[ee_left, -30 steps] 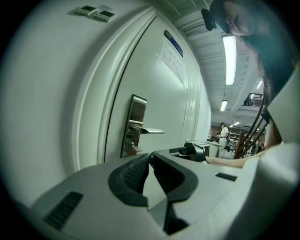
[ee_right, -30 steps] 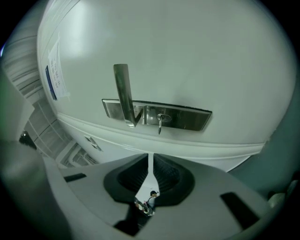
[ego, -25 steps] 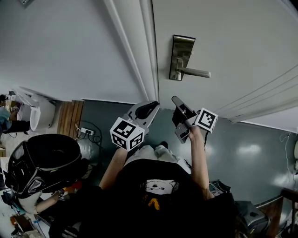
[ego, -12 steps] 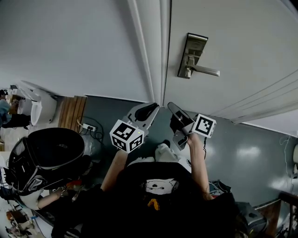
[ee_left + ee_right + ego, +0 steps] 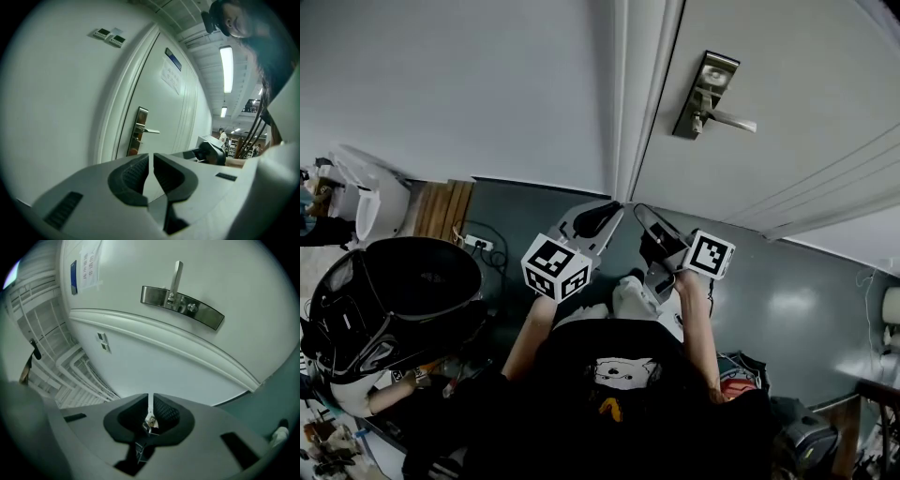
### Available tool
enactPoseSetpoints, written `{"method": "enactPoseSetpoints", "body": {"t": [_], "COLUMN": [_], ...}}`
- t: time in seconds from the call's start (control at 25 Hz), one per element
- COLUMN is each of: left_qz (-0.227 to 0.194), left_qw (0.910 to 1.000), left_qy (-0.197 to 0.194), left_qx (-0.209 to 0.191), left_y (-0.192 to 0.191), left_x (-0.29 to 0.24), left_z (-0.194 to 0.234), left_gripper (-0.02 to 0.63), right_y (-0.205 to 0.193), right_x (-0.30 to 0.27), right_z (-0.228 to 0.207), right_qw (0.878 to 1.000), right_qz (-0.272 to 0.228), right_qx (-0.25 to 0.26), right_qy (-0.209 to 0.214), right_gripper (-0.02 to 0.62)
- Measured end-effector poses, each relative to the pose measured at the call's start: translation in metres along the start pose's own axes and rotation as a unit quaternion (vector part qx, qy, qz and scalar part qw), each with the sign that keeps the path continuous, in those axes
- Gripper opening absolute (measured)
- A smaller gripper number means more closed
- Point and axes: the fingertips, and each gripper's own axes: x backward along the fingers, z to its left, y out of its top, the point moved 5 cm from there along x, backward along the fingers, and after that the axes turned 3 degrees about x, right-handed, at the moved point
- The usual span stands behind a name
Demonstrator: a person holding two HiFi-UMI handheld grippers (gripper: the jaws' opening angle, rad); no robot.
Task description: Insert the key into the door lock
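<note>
Before a closed white door (image 5: 797,56), seen from overhead, a person in a black shirt holds two grippers low, near the door frame (image 5: 633,103).

R gripper (image 5: 645,214), w/ its marker cube (image 5: 712,254) just behind: the jaws are pressed together on the key (image 5: 150,422). The key's thin blade sticks out past the jaw tips and its head sits between the dark pads. In the right gripper view it points at the bare door face. The door lock (image 5: 187,305), a long metal plate w/ a small round cylinder, sits above in that view and well apart from the key. The lever handle (image 5: 177,275) juts from the plate.

L gripper (image 5: 605,216), just beside the R one, has its own marker cube (image 5: 555,268). In the left gripper view its jaws stand narrow, w/ only a slit between the pads and nothing held. That view also shows the lock plate and lever on the door beyond.

In the head view the lock is up on the door, above & to the right of both grippers, not touched by either.

Elsewhere: a grey-blue floor (image 5: 787,300), a black bag (image 5: 394,309) at the person's left and a power strip (image 5: 476,246) by the wall (image 5: 459,84).
</note>
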Motion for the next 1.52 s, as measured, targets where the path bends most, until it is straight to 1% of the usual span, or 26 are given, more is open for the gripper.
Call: {"method": "enactPoseSetpoints", "body": {"t": [0.36, 0.56, 0.68, 0.84, 1.08, 1.28, 1.52], "left_qz": [-0.002, -0.01, -0.015, -0.012, -0.008, -0.005, -0.003], "left_qw": [0.9997, 0.9994, 0.9992, 0.9992, 0.999, 0.9988, 0.9983], "left_qy": [-0.022, -0.031, -0.034, -0.035, -0.041, -0.048, -0.057], "left_qx": [-0.005, -0.01, -0.016, -0.015, -0.013, -0.013, -0.01], "left_y": [-0.025, -0.044, -0.053, -0.056, -0.056, -0.059, -0.062], "left_x": [0.069, 0.104, 0.125, 0.133, 0.134, 0.133, 0.136], "left_z": [-0.031, -0.053, -0.068, -0.071, -0.071, -0.071, -0.068], "left_gripper": [0.035, 0.035, 0.035, 0.035, 0.035, 0.035, 0.035], "right_y": [-0.07, -0.106, -0.125, -0.131, -0.134, -0.132, -0.133], "right_x": [0.027, 0.049, 0.062, 0.067, 0.07, 0.07, 0.074], "right_z": [0.039, 0.055, 0.067, 0.075, 0.071, 0.073, 0.072], "right_qw": [0.998, 0.993, 0.991, 0.989, 0.988, 0.985, 0.985], "right_qz": [-0.014, -0.017, -0.023, -0.025, -0.031, -0.028, -0.037], "right_qx": [0.057, 0.106, 0.124, 0.141, 0.138, 0.154, 0.152], "right_qy": [-0.024, -0.039, -0.04, -0.045, -0.06, -0.065, -0.077], "right_gripper": [0.023, 0.02, 0.02, 0.02, 0.014, 0.011, 0.011]}}
